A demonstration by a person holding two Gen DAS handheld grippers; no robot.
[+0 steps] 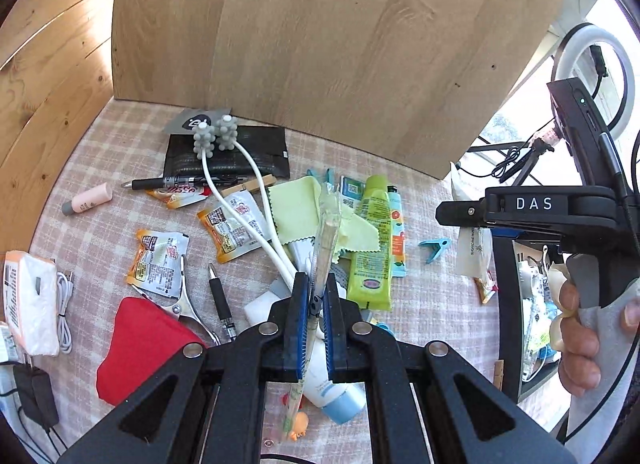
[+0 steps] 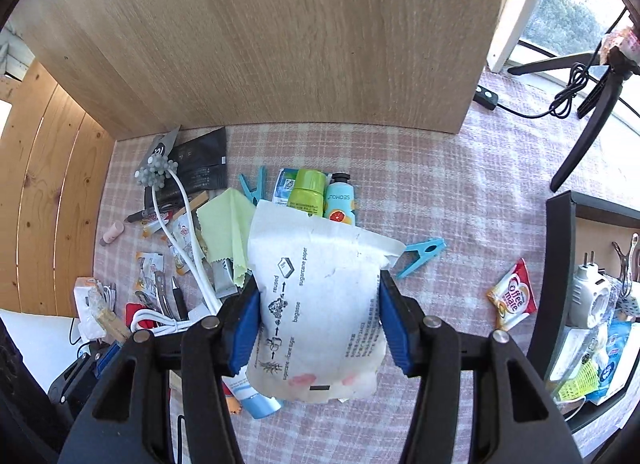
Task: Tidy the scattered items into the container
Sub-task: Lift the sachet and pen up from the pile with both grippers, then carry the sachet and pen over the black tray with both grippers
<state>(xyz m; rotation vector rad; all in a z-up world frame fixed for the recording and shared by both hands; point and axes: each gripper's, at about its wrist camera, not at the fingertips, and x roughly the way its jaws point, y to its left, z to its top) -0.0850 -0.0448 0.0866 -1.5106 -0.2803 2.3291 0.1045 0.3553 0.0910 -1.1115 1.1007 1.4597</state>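
The black container (image 2: 560, 264) at the right edge holds a white plug adapter (image 2: 588, 296), a metal clip and bright packets. The left gripper (image 1: 316, 296) is clamped on a thin clear-wrapped stick (image 1: 326, 240) — raised above the clutter. The right gripper (image 2: 318, 304) pinches a white paper pouch (image 2: 316, 304) between its blue pads, over the checked cloth (image 2: 460, 192).

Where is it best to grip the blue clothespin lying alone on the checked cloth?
Probably across the two long arms of the blue clothespin, near its middle, coming straight down from above. It lies flat and apart from the pile, so nothing crowds the fingers; the jaws should close across its narrow width.
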